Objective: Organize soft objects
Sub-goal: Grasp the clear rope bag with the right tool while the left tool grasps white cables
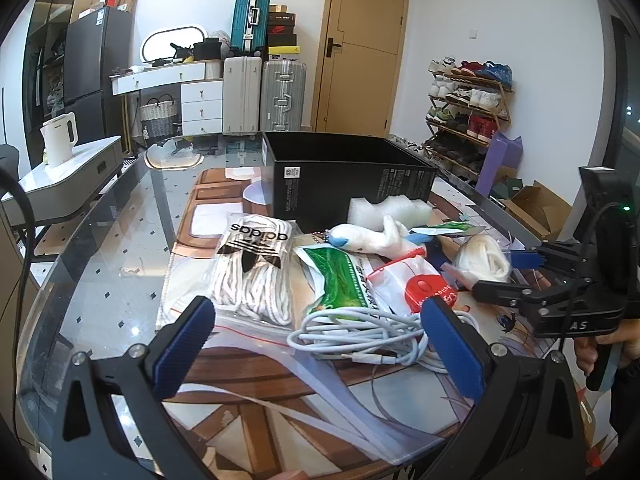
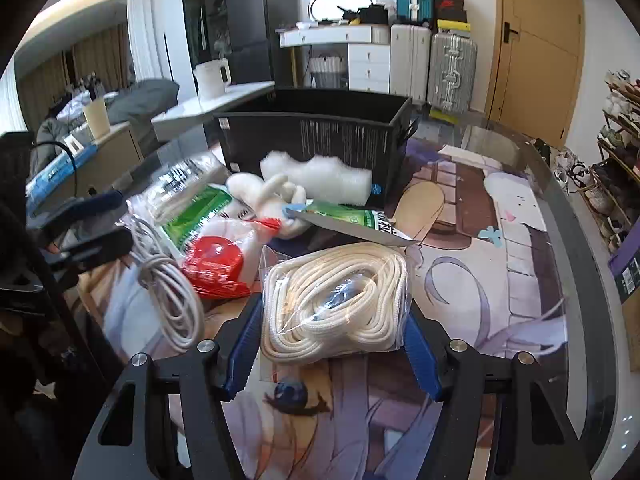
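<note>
The right gripper (image 2: 332, 344) has its blue fingers (image 2: 242, 344) pressed against both sides of a clear bag of cream cord (image 2: 334, 306), which sits between them over the printed mat (image 2: 500, 280). Just left of those fingers lies a coiled white cable (image 2: 170, 296), and beyond it a red-and-white packet (image 2: 218, 262). Ahead of the bag, a green-and-white sachet (image 2: 352, 220) lies across the pile, with a white plush toy (image 2: 266, 192) and a block of white foam (image 2: 320, 178) behind it, the foam leaning on the black box (image 2: 316, 136). The left gripper (image 1: 316, 344) has its fingers (image 1: 182, 344) spread wide with nothing between them, hovering above the same coiled cable, which lies close to the right-hand finger. Ahead of the left-hand finger rests a bag of white laces marked adidas (image 1: 254, 264), and beside that a green packet (image 1: 340, 280). Farther ahead stands the open black box.
</note>
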{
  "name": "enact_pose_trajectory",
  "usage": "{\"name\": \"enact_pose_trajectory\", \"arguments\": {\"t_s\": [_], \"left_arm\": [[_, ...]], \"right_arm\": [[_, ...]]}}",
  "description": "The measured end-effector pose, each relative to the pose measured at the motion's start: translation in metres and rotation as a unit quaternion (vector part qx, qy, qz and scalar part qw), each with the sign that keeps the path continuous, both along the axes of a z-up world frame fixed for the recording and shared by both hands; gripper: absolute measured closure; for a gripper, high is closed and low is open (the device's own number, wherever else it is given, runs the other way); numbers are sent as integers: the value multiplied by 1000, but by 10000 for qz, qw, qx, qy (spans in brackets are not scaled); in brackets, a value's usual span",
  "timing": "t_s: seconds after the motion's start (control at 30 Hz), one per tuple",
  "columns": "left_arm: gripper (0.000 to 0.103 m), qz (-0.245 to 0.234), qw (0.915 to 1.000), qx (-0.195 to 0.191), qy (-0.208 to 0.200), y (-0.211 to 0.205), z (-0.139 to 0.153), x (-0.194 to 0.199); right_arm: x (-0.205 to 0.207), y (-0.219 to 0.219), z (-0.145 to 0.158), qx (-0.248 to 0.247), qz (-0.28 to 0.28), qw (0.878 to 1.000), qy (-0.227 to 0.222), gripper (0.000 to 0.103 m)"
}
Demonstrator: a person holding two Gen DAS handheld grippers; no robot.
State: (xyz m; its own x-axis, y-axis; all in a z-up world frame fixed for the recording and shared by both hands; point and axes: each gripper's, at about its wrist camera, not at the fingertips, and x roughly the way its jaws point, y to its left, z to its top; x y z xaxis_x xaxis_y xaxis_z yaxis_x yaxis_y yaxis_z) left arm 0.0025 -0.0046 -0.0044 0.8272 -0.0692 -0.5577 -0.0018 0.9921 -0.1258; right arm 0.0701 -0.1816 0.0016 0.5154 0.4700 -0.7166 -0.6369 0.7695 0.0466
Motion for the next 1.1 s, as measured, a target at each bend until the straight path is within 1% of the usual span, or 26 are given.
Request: {"name": "enact_pose_trajectory", "arguments": {"t_s": [0.17,0.43,0.57,0.67,0.73,0.77,0.8,0.83,0.9,0.93,1.03,1.1], "left_arm": [[0,-117,9999,29,77,-7,-2,2],[0,-431,9982,291,311,-23,-10,7],[0,-531,9976,244,364,-23,-12,10],[2,-577,9976,201,335,-21,-11,11],[9,-693,9969,150,352,-20,-13,11],[15,-750,9964,138,378,-21,-14,12],[19,-777,9960,150,405,-21,-15,12],[21,-787,9960,192,388,-21,-15,11],[27,-840,9960,138,283,-20,-14,9],[27,-880,9957,68,271,-19,-13,9],[28,-929,9953,74,246,-19,-12,7],[28,-961,9951,5,225,-17,-11,5]], "right_arm": [[-13,-10,8,260,-68,9996,-114,37],[-21,-17,10,374,-118,9991,-170,37],[-23,-18,11,388,-96,9990,-177,37],[-24,-18,12,394,-69,9990,-183,37],[-24,-17,12,398,-58,9990,-203,37],[-25,-17,12,398,-54,9990,-203,37],[-25,-17,12,395,-43,9990,-199,37],[-25,-16,13,394,-36,9990,-209,37],[-25,-15,13,383,-22,9990,-217,37],[-26,-15,14,386,-17,9990,-231,37],[-27,-13,17,400,-13,9989,-261,37],[-29,-12,18,414,-9,9988,-275,37]]}}
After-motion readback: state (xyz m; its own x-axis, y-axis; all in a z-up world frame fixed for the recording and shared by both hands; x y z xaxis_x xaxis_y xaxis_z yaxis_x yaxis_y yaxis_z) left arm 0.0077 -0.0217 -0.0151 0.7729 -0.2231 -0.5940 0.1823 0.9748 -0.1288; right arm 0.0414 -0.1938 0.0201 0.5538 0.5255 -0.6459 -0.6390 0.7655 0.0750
